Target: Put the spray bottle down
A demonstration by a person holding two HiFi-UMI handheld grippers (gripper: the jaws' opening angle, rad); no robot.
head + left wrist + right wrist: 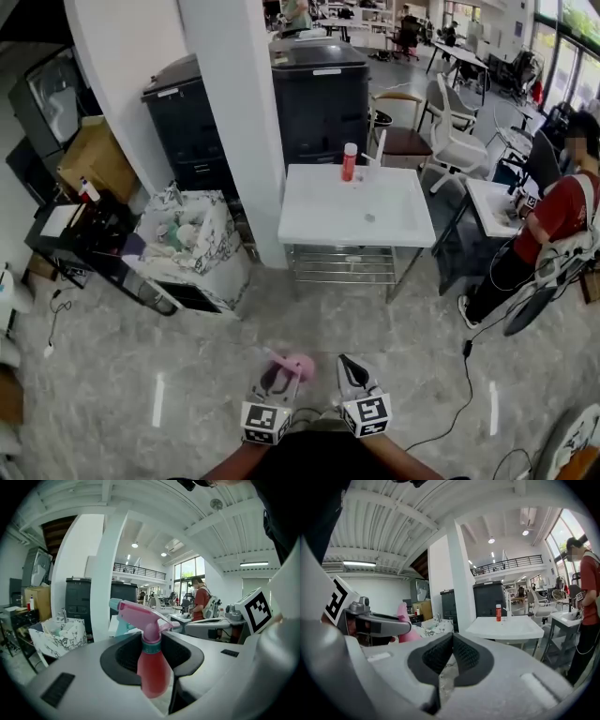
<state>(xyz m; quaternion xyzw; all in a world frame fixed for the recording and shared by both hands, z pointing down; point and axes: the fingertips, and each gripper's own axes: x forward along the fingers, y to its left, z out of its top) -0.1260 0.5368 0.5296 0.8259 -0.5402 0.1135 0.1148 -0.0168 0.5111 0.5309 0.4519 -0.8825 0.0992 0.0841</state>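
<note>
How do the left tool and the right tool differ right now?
The left tool is shut on the pink plastic spray bottle with a teal collar; the right tool holds nothing. The left tool's jaws stand apart around the bottle; the right tool's jaws meet at their tips. Both are grey with black pads, side by side above the grey floor.

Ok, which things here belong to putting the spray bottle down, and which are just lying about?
Job: spray bottle, gripped in the left hand-held gripper; white table, the likely landing spot.
Lying about: red bottle on that table; black cabinets; office chair; cardboard box; right hand-held gripper, shut, empty.
</note>
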